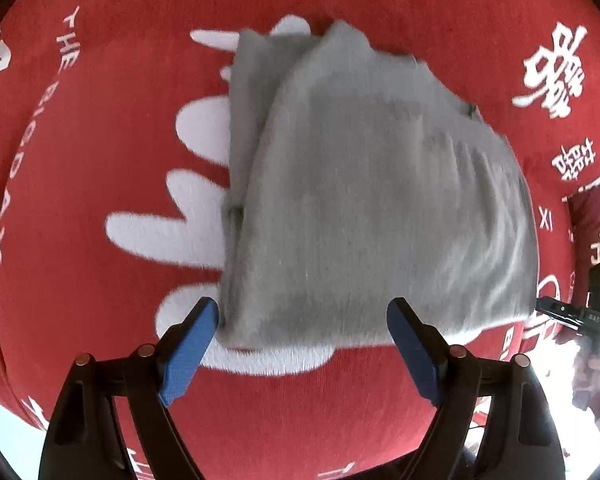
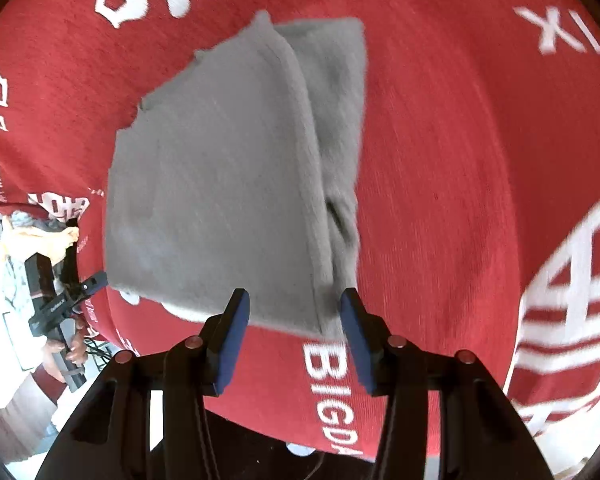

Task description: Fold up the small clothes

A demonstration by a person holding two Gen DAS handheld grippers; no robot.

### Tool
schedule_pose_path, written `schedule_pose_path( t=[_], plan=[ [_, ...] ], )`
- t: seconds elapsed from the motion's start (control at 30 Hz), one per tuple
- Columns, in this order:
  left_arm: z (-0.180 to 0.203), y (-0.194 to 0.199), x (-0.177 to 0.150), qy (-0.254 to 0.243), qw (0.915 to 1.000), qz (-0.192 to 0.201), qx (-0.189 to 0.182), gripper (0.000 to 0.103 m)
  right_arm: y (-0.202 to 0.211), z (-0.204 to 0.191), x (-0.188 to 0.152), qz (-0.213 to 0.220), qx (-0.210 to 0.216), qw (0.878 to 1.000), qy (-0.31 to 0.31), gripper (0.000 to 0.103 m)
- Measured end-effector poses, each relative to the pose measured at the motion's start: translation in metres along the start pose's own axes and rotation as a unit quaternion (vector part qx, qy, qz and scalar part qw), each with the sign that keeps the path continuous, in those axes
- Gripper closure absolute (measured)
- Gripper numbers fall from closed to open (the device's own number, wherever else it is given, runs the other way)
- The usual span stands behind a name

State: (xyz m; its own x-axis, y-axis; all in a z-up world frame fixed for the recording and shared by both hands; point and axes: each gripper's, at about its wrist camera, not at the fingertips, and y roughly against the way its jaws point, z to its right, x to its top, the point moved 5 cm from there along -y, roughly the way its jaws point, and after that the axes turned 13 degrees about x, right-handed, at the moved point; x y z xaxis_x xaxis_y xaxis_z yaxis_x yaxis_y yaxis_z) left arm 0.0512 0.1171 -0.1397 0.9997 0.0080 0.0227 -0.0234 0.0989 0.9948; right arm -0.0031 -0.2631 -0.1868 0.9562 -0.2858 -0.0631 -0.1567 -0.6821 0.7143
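In the left wrist view the red cloth (image 1: 100, 128) with white lettering and a large white splayed figure covers the table; at its far left edge run the white words "THE BIG DAY", read sideways. The left gripper (image 1: 304, 312) stands low in this view with its blue-padded fingers (image 1: 188, 352) wide apart and nothing between them; the left finger's tip sits just at the near left corner of the grey garment (image 1: 372, 208), though whether it touches the fabric cannot be told, and the right finger's tip overlaps the garment's near hem. The grey garment lies folded in the middle of the cloth, one thick layer doubled over another, with a narrower strip of the lower layer showing along its left side; its far edge is uneven. At the far right edge of this view the right gripper (image 1: 556, 312) shows as a small black tool held in a hand, beside the garment's near right corner; its state cannot be read there.

In the right wrist view the other tool appears at the far left, off the cloth's edge; the grey garment (image 2: 220, 184) lies centre-left on the red cloth (image 2: 460, 160), its folded edges stacked along its right side; the right gripper (image 2: 294, 304) has its blue pads (image 2: 232, 344) apart, empty, poised at the garment's near right corner; white "BIGDA" lettering runs between the fingers.
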Motion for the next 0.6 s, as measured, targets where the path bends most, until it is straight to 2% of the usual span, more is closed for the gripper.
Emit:
schedule_pose_path(
  t=[0.13,0.23,0.3,0.33,0.4,0.43,0.47,0.5,0.53,0.6],
  plan=[
    [0.012,-0.003,0.002,-0.006,0.9999,0.012,-0.008,0.016,-0.005,-0.005,-0.008,0.0,0.002,1.0,0.012,0.05],
    [0.012,-0.008,0.007,-0.005,0.9997,0.01,-0.02,0.025,-0.007,-0.005,-0.008,-0.002,0.006,1.0,0.011,0.05],
    [0.007,-0.01,0.008,-0.009,0.9996,0.006,-0.027,0.038,-0.007,-0.001,-0.007,-0.002,0.011,1.0,0.003,0.05],
    [0.006,-0.014,0.008,-0.014,0.9994,-0.002,-0.031,0.049,-0.011,-0.002,-0.007,-0.002,0.014,1.0,-0.002,0.05],
    [0.002,-0.018,0.006,-0.023,0.999,-0.006,-0.038,0.06,-0.01,0.003,-0.008,-0.002,0.017,1.0,-0.012,0.052],
    [0.003,-0.019,0.006,-0.027,0.9988,-0.008,-0.04,0.076,-0.011,0.006,-0.008,-0.004,0.015,1.0,-0.016,0.06],
    [0.001,-0.02,0.007,-0.031,0.9986,-0.011,-0.041,0.088,-0.011,0.007,-0.008,-0.007,0.007,1.0,-0.016,0.082],
    [-0.001,-0.02,0.007,-0.029,0.9985,-0.012,-0.046,0.09,-0.011,0.009,-0.008,-0.012,-0.005,1.0,-0.012,0.095],
    [-0.004,-0.019,0.008,-0.024,0.9983,-0.011,-0.053,0.095,-0.012,0.008,-0.009,-0.013,-0.01,1.0,-0.008,0.097],
    [-0.009,-0.014,0.005,-0.023,0.998,-0.009,-0.058,0.095,-0.008,0.004,-0.01,-0.015,-0.017,1.0,0.007,0.097]
  ],
)
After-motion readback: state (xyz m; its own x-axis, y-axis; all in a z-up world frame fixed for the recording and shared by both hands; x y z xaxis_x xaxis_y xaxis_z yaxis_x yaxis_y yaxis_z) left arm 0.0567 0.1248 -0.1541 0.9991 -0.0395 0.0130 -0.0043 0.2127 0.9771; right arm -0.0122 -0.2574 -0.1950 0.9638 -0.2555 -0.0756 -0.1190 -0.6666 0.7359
